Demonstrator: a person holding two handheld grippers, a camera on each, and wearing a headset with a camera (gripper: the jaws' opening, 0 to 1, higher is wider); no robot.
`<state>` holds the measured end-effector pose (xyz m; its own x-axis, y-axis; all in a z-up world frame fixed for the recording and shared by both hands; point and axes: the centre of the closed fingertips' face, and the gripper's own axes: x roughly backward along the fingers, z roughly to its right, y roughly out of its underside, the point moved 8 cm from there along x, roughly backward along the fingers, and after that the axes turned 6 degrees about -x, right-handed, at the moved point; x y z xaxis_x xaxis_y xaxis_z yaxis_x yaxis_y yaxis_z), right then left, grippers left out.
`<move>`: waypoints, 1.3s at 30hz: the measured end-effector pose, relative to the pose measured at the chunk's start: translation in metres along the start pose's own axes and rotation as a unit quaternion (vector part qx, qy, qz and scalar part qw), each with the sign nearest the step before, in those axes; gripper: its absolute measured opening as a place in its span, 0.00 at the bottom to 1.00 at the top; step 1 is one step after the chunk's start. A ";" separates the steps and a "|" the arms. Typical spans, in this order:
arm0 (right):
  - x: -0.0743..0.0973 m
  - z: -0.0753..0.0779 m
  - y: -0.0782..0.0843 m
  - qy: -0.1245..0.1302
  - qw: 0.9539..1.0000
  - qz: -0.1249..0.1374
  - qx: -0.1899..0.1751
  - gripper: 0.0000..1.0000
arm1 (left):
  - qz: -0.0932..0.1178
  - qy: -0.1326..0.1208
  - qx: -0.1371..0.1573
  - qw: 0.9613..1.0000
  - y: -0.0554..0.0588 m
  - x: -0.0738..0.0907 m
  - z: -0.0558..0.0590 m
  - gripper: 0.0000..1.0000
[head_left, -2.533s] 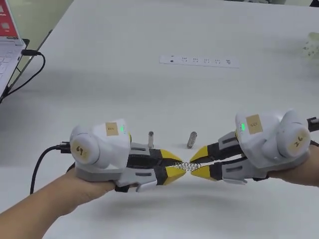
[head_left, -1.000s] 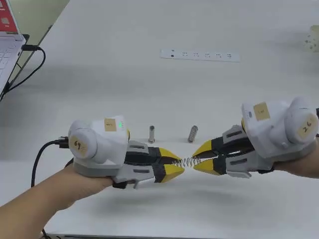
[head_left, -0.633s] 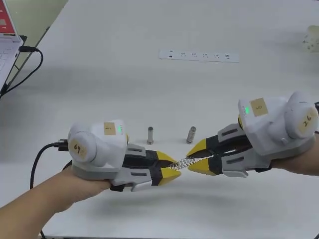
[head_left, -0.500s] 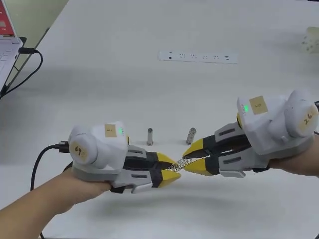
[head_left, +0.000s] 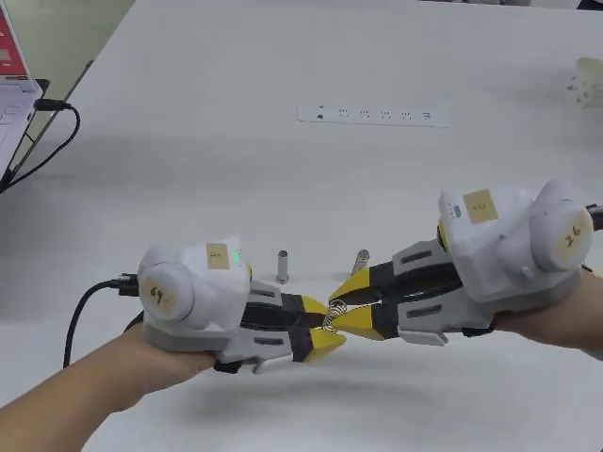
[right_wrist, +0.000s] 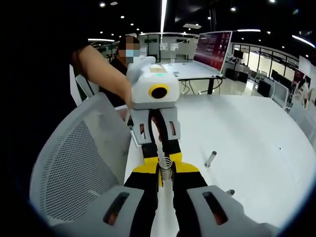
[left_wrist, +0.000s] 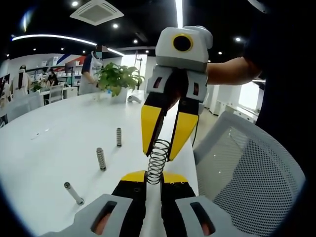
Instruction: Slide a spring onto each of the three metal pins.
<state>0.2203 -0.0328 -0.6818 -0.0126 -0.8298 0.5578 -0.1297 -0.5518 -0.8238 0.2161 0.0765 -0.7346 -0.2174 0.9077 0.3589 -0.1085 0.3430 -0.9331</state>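
Your left gripper point(head_left: 322, 330) has its jaws closed together on one end of the spring point(left_wrist: 158, 160), which is held in the air just in front of the bare pin point(head_left: 283, 266). Further right, a second pin point(head_left: 362, 262) already carries a spring. Your right gripper point(head_left: 341, 307) pinches the spring's other end, with its jaws apart only by the width of the coil. I judge this is a regrip before threading. Next, one gripper should let go, and the free end should be turned down over the bare pin. The table point(head_left: 236, 169) is open behind the pins. Its near edge runs close beside the jaws, with a mesh chair point(left_wrist: 247, 163) beyond it.
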 end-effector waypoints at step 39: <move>0.002 -0.007 0.000 -0.009 0.993 0.120 0.008 0.06 | 0.029 -0.006 0.024 0.999 -0.009 0.008 0.002 0.02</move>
<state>0.2138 -0.0336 -0.6800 -0.0225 -0.9389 0.3435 -0.1090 -0.3393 -0.9344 0.2130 0.0803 -0.7235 -0.2353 0.9228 0.3051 -0.1414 0.2781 -0.9501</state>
